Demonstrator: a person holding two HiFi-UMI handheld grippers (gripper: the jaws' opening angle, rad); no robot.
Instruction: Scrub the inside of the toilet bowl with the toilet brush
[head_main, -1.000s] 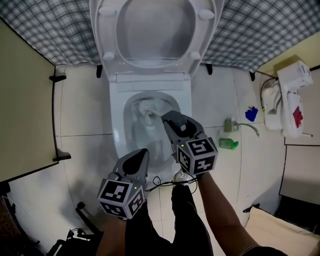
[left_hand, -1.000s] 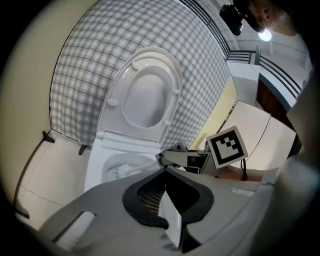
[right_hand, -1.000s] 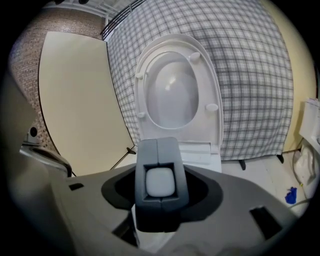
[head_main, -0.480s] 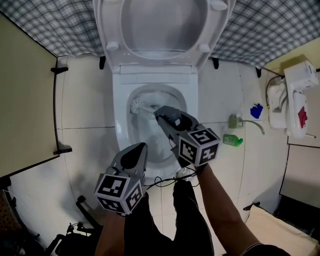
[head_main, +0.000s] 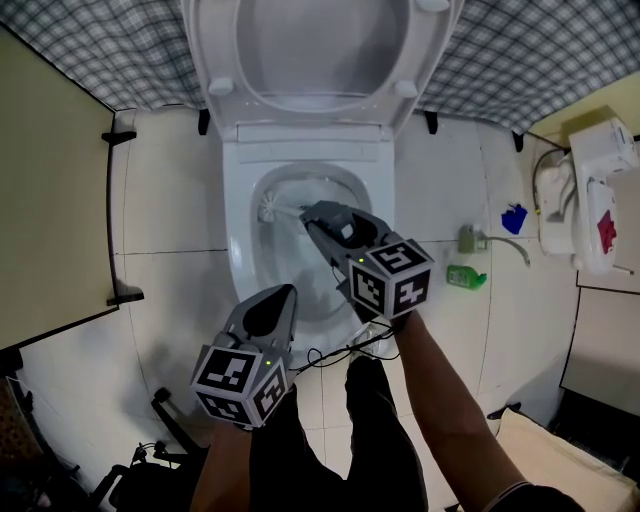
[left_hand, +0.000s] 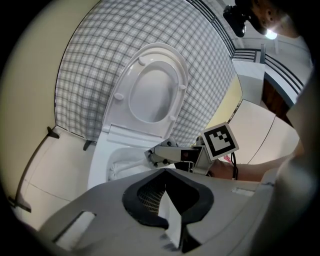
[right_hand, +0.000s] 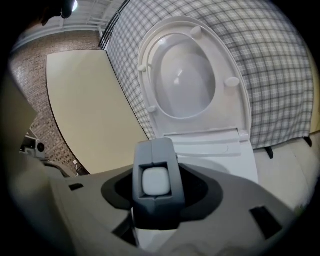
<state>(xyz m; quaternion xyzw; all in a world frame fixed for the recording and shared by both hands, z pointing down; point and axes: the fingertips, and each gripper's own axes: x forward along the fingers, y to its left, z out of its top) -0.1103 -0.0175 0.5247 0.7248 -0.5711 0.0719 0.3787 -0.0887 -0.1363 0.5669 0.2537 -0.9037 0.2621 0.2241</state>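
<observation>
At the left edge of the head view stands a flat, matt beige panel (head_main: 50, 200), and beside it lies the pale, glossy tiled floor (head_main: 170, 220). At lower left your left gripper (head_main: 285, 295), grey moulded plastic tapering to a point, hangs over the near rim with its jaws pressed together on nothing. In the centre is the smooth white toilet bowl (head_main: 240, 260), an oval basin with its rounded lid (head_main: 325, 60) tipped up against a grey checked cloth (head_main: 100, 50). The toilet brush (head_main: 270, 208) has its bristly white head against the bowl's upper left inner wall. Its white handle runs right into your right gripper (head_main: 312, 213), whose jaws pinch it. Further right, a small green bottle (head_main: 463, 277) lies on the tiles. A second ago the brush head sat nearer the middle of the bowl; it has swung left, and your left gripper has hardly shifted.
</observation>
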